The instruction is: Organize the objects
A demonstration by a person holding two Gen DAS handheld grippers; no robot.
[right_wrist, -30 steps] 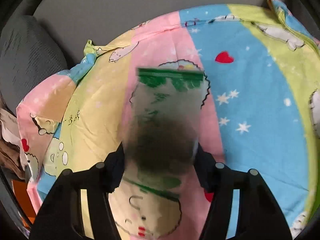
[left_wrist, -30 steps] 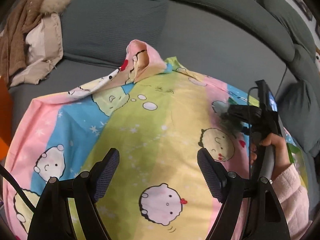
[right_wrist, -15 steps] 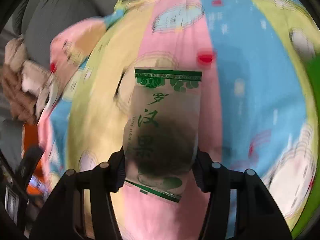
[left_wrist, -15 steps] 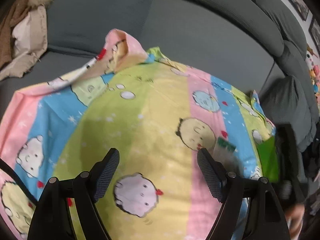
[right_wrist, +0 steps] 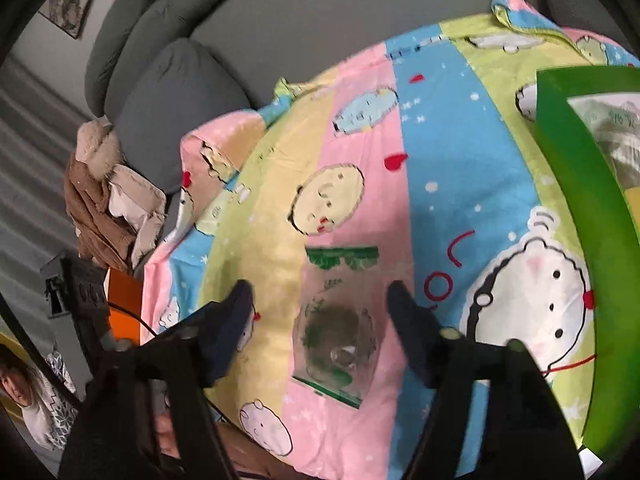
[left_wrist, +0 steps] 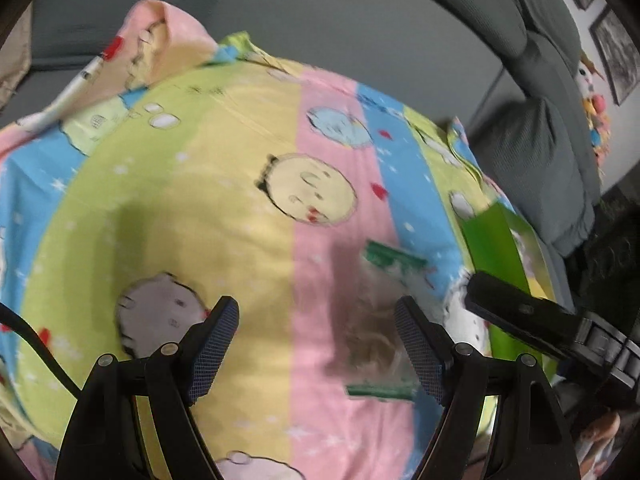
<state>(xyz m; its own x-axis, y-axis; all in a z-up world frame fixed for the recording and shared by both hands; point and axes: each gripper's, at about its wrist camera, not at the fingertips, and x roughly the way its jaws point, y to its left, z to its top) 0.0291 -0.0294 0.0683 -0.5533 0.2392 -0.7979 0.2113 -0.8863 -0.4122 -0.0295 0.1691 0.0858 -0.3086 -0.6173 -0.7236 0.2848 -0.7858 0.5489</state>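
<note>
The right gripper (right_wrist: pixel 320 292) was seen with its jaws roughly half spread and just opening. The clear packet (right_wrist: pixel 340 320), printed in green and dark with contents, lay between them. A gap showed on either side of it, so nothing was judged to be gripped. The packet was laid flat on the pink stripe of the cartoon sheet (right_wrist: pixel 460 152), its green header toward 12 o'clock. The green box (right_wrist: pixel 576 200) stood well apart at 2 o'clock, and what looked like a similar packet could be made out inside it.

The left gripper (left_wrist: pixel 316 320) was held above the sheet with its jaws spread wide and nothing between them. In its own view the blurred packet (left_wrist: pixel 380 320) lay just beside its right finger, at about 3 o'clock.

The step in hand was judged to be the release of the packet onto the sheet. To do it well, the opening would be finished until both pads stood clear of the film. The right gripper would then be drawn straight up and away rather than sideways, since so light and slick a packet could be dragged or flipped by a brushing pad. The soft, bulging sheet would give little hold, so the packet would be left flat, not on a slope. The left gripper would be kept off the packet's edge meanwhile.
</note>
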